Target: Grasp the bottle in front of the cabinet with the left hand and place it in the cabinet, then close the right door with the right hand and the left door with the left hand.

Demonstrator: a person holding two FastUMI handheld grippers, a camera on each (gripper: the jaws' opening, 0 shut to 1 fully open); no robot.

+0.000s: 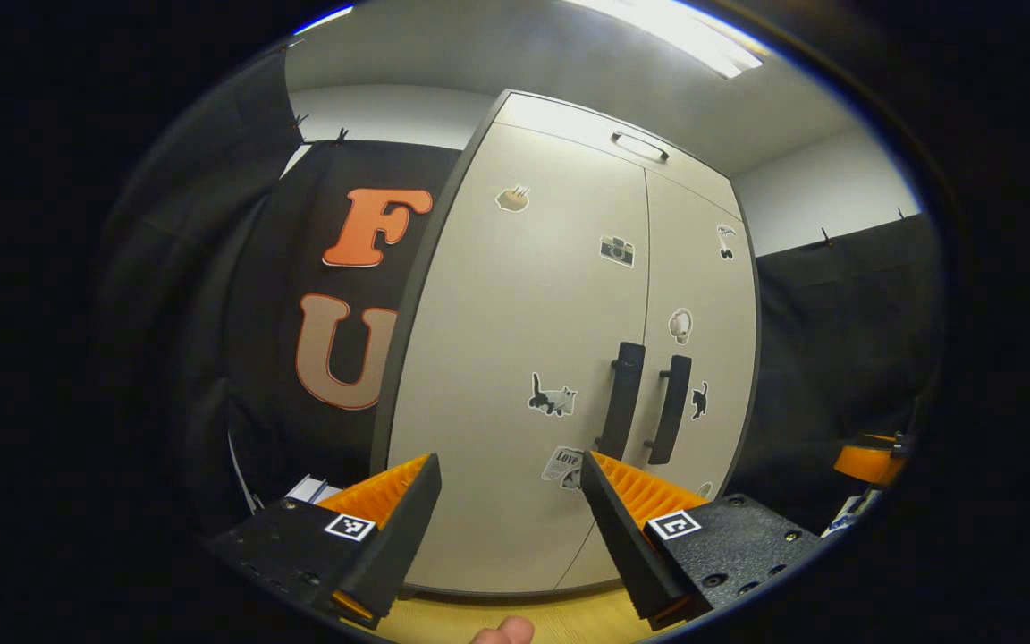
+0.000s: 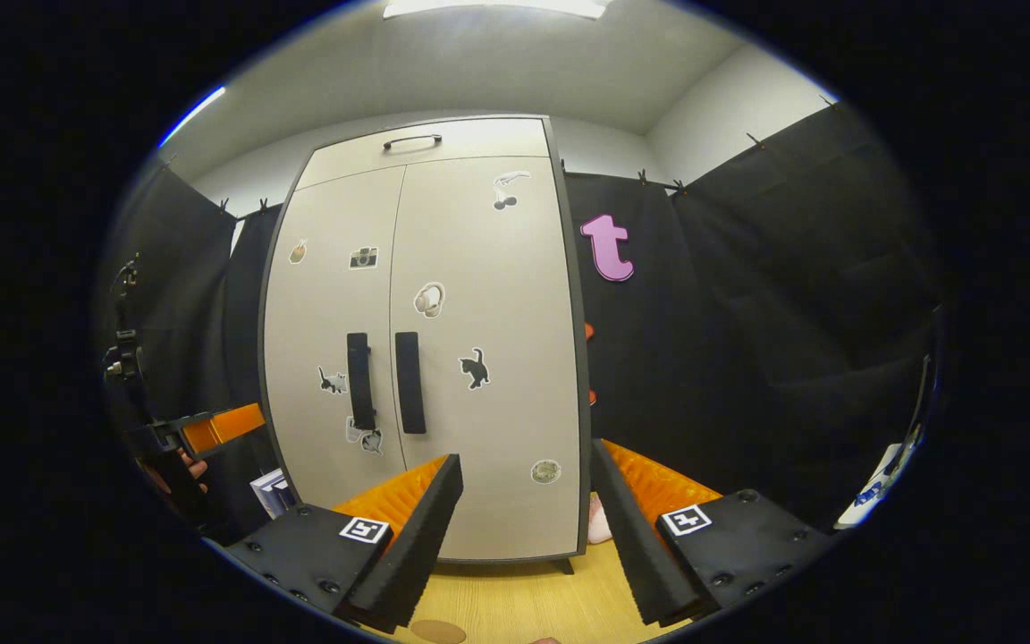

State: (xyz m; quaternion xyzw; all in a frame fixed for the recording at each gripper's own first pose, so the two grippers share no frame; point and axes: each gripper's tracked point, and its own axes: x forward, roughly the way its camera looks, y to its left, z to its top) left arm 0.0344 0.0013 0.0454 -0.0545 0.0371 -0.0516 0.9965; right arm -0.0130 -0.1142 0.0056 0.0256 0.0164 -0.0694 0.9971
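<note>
Square coded tags on hand-held gripper [image 1: 510, 501]

Bright ceiling light panels [image 1: 685, 36] overhead light both views evenly, blowing out to white glare at the top and putting a soft sheen on the cabinet [image 2: 479, 376] top. The booth's dark cloth sides fall into deep shadow. Focus is sharp at centre; fisheye bending curves the cabinet's edges, and detail smears near the rim.
</note>
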